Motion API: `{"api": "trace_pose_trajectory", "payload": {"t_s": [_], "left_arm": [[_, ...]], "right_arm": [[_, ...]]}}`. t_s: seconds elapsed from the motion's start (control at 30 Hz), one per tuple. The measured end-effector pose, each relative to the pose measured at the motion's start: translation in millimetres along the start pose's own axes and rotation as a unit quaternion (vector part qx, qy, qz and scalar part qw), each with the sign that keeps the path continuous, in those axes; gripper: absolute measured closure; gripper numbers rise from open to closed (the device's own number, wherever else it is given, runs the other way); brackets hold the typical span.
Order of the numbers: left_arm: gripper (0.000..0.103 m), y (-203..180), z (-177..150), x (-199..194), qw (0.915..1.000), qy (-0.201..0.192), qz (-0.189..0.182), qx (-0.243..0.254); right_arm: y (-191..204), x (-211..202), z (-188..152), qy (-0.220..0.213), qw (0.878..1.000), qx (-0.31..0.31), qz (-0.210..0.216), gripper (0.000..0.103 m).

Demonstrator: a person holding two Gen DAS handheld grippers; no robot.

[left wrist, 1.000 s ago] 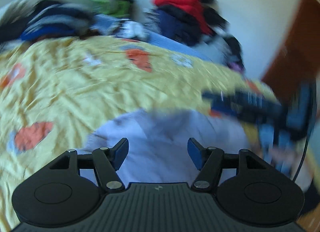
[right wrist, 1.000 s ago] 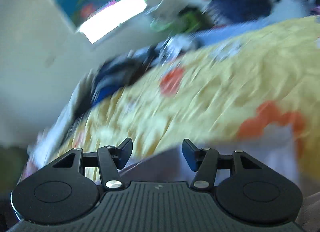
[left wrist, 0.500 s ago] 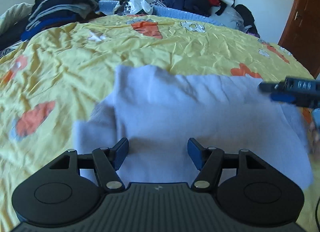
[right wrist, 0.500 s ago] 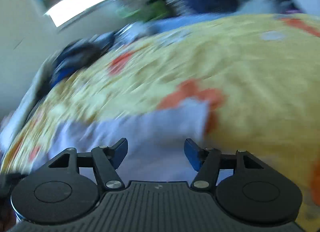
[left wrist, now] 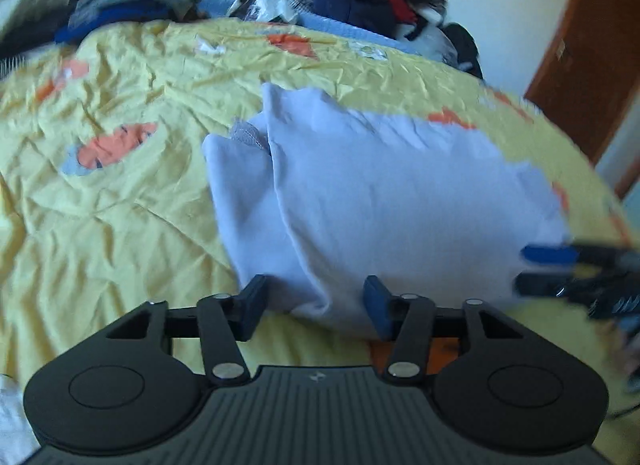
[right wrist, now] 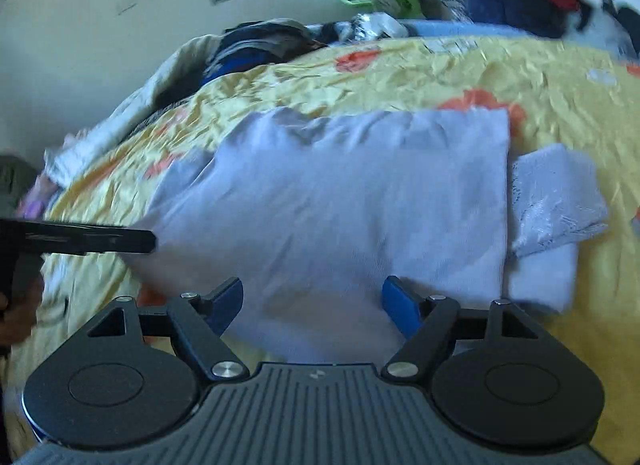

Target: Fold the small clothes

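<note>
I have the lilac garment lying on the bed, its yellow sheet crumpled under it, and everything here sits around that garment. It looks folded over once already, with a sleeve or spare flap sticking out past its right edge. My left gripper is at the garment's near left corner; its jaws have just been closing, the hem lies between them, but the pads are not pressing it, so they stand apart. My right gripper is over the near edge further right; its jaws have just been opening and stand wide, with cloth below and nothing pinched.

I judge this to be the gap between 2 folds: 1 fold laid down, the next grasp being set up. The next move calls for both grippers to nip the near hem cleanly, through all layers, then carry it toward the garment's far edge without dragging the bottom layer along the sheet.
</note>
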State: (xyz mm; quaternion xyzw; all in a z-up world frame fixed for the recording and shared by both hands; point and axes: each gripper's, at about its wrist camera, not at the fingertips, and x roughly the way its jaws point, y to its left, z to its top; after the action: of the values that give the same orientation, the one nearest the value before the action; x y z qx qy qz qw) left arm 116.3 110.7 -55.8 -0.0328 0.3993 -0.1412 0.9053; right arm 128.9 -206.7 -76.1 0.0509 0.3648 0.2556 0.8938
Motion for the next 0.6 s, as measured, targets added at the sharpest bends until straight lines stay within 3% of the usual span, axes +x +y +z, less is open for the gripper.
{"api": "trace_pose_trajectory", "payload": {"t_s": [0.1,0.23,0.3,0.43,0.6], "left_arm": [[0.055,-1.8,-5.9,-5.2,0.9999,0.010,-0.002,0.007],[0.055,0.1,-0.8,-22.7,0.9991,-0.039,0.008,-0.017],[0.055,5.5,5.3,-30.9,0.9966,-0.068,0.006,-0.046],[0.055,18.3,14.7,-31.1,0.9911,-0.073,0.063,-0.091],[0.055,35.2,13.5,-31.0,0.9888,-0.056,0.050,-0.129]], "right_arm": [[16.3,-9.1,3.2,0.005,1.000,-0.017,-0.024,0.022],[41.9,-16.4,18.6,-0.038,0.999,-0.026,-0.001,0.023],[54.8,-2.5,26.9,-0.044,0.999,-0.029,-0.004,0.023],[86.3,33.2,36.8,-0.047,0.995,-0.069,-0.061,0.022],[129.0,75.0,32.6,-0.021,0.988,-0.139,-0.070,0.023]]}}
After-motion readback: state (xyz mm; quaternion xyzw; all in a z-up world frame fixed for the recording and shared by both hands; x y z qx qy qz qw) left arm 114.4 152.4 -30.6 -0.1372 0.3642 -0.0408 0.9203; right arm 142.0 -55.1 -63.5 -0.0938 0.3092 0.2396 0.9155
